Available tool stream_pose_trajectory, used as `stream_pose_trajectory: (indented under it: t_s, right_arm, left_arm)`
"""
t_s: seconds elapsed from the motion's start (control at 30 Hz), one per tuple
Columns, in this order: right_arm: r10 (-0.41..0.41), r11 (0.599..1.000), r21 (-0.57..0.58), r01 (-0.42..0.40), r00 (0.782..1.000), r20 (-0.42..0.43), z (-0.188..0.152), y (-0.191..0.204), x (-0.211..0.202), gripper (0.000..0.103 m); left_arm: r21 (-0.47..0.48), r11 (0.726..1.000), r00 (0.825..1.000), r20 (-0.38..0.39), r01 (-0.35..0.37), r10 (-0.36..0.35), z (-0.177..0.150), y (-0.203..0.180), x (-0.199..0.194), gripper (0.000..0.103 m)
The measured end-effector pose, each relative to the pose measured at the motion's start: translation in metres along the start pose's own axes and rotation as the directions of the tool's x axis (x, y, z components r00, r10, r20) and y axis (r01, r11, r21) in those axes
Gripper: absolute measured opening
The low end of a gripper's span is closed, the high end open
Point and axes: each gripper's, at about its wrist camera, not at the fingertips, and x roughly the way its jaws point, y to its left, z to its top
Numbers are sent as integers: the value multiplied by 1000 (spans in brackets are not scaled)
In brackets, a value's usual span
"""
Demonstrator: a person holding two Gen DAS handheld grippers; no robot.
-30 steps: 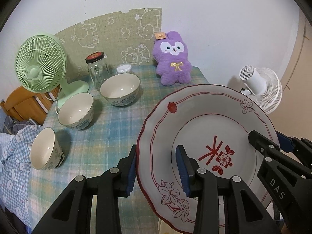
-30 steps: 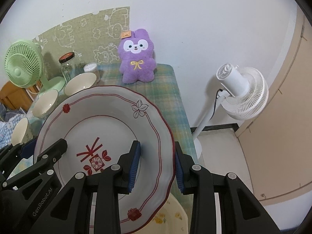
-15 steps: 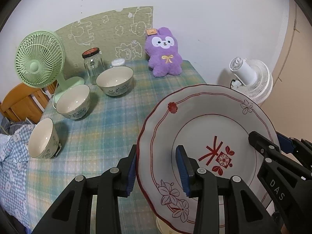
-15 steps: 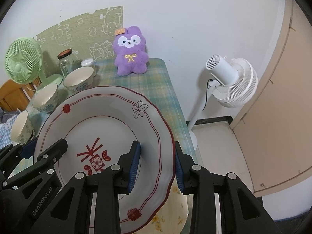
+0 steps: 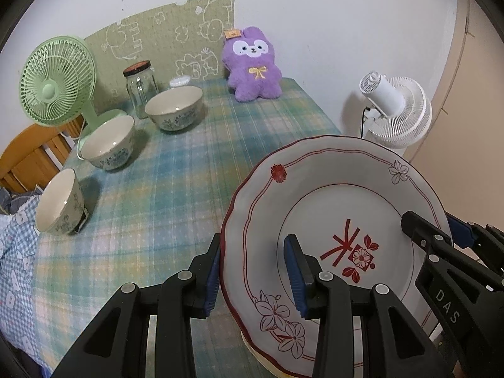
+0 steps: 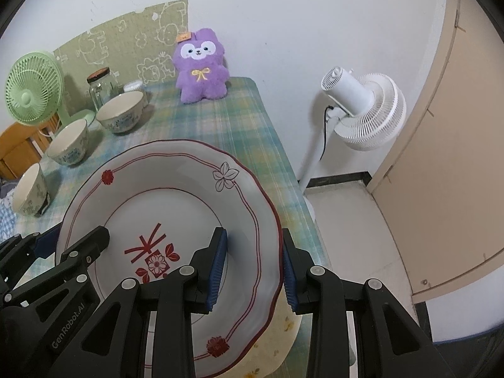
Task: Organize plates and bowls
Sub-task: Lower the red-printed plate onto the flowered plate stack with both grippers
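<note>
Left to right: pale green desk fan (image 5: 56,78), clear glass jar with a dark lid (image 5: 140,89), three cream ceramic bowls with blue-grey floral print (image 5: 108,143) on the plaid-clothed surface (image 5: 176,195), purple plush bunny (image 5: 253,63), white standing fan (image 5: 393,107) off the far edge. Left claw (image 5: 252,271) is clamped on the left rim of the white scalloped plate with red line trim and flower motifs (image 5: 330,214); right claw (image 6: 252,264) is clamped on its right rim. Since a second ago the plate has come back toward the near edge and sunk a little; the bowls and bunny look farther off. Likely it is being lowered onto the yellow-patterned plate (image 6: 280,330) just beneath, so stacking is near. Readable: "DAS" on the right claw body, "GenRobot.AI" on the left; red character-like mark on the plate.
</note>
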Motion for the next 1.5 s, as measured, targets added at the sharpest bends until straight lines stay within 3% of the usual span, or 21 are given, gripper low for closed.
stream_pose_trajectory:
  t_s: [0.93,1.5]
  right_arm:
    - [-7,1000,-4,7,996,-89,-48,-9,32,36]
    - [-3,1000,23,6,993,-119,-52,-19,40,36]
  left_arm:
    - [7,1000,995,-103,6,-5,-43,-11,33,38]
    - [69,996,996,-59,-57,61,-47,-28,36,38]
